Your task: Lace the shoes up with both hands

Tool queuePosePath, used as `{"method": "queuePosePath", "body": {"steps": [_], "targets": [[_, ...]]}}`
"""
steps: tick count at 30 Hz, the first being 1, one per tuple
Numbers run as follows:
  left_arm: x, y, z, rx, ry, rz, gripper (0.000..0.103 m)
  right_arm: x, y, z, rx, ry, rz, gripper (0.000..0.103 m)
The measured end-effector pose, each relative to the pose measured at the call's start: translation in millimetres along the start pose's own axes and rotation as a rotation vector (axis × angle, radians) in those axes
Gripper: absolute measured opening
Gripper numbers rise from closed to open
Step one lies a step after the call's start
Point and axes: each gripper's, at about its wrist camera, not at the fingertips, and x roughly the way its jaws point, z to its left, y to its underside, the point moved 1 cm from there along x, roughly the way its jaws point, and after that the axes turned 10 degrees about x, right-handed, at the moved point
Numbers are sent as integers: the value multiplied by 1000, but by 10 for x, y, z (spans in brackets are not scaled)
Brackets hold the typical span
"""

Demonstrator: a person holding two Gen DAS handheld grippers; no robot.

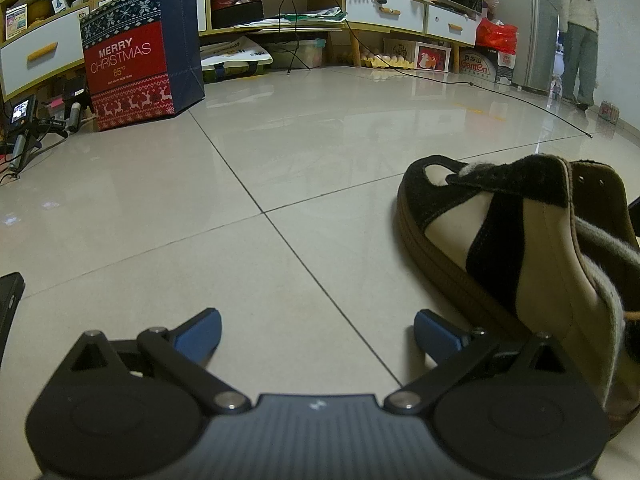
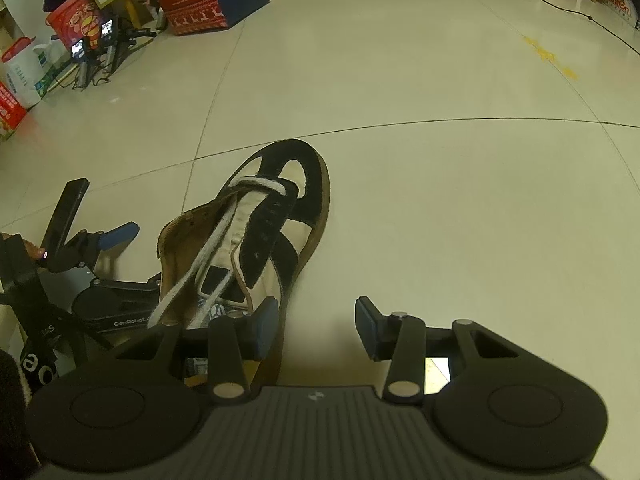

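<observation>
Your left gripper (image 1: 318, 334) points low, its blue pads (image 1: 200, 334) spread wide apart with nothing between them. Your right gripper (image 2: 316, 330) tilts steeply down, its jaws standing partly apart, also with nothing clamped between its pads (image 2: 264, 330). In the right wrist view, your left gripper (image 2: 120, 236) sits to the left of the right one, one blue fingertip raised and showing.

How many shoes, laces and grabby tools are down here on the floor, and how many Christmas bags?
Shoe: 1
White lace: 1
Tools: 2, the left tool and the right tool
Christmas bag: 1
Total: 5
</observation>
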Motion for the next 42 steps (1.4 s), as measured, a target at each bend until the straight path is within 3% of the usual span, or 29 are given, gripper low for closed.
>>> {"method": "queuePosePath", "body": {"steps": [42], "targets": [[1, 4, -5, 0, 0, 0, 103, 48, -58, 29, -3, -7, -7, 46]]}}
